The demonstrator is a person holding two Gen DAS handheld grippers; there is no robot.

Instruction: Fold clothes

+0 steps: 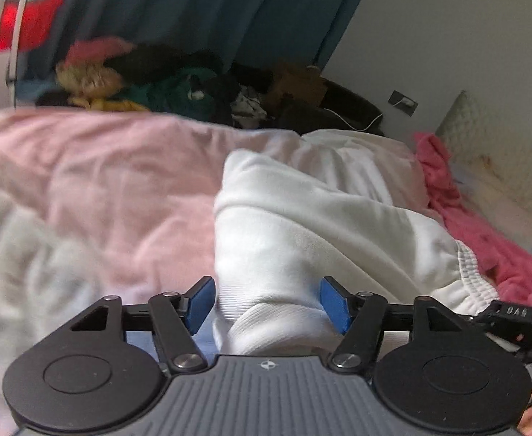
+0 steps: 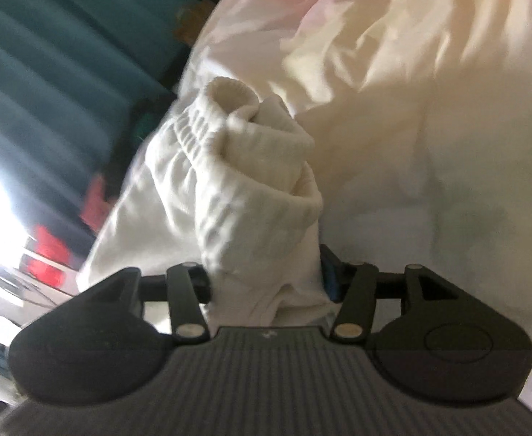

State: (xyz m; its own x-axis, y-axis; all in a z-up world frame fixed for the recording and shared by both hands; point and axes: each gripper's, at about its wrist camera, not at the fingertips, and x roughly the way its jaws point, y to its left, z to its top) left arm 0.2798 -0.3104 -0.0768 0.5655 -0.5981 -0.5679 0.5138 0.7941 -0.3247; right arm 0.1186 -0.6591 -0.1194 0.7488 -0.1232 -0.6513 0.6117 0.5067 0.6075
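Note:
A white sweat garment [image 1: 320, 218] with ribbed cuffs and an elastic waistband lies bunched on the pink bed cover [image 1: 102, 181]. My left gripper [image 1: 267, 303] stands open over it. A ribbed cuff sits loosely between its blue pads [image 1: 200, 303], which do not pinch it. In the right wrist view the same white garment [image 2: 258, 181] rises in a bundle of waistband and cuff between the fingers of my right gripper [image 2: 266, 279]. That bundle hides the left pad, and the right blue pad [image 2: 329, 276] shows at the cloth's edge. The cloth looks slack, not squeezed.
A bright pink garment [image 1: 484, 239] lies to the right of the white one. A heap of mixed clothes [image 1: 175, 83] sits beyond the bed under a teal curtain [image 1: 229, 7]. A quilted pillow [image 1: 502, 152] and a wall socket [image 1: 404, 103] are at the right.

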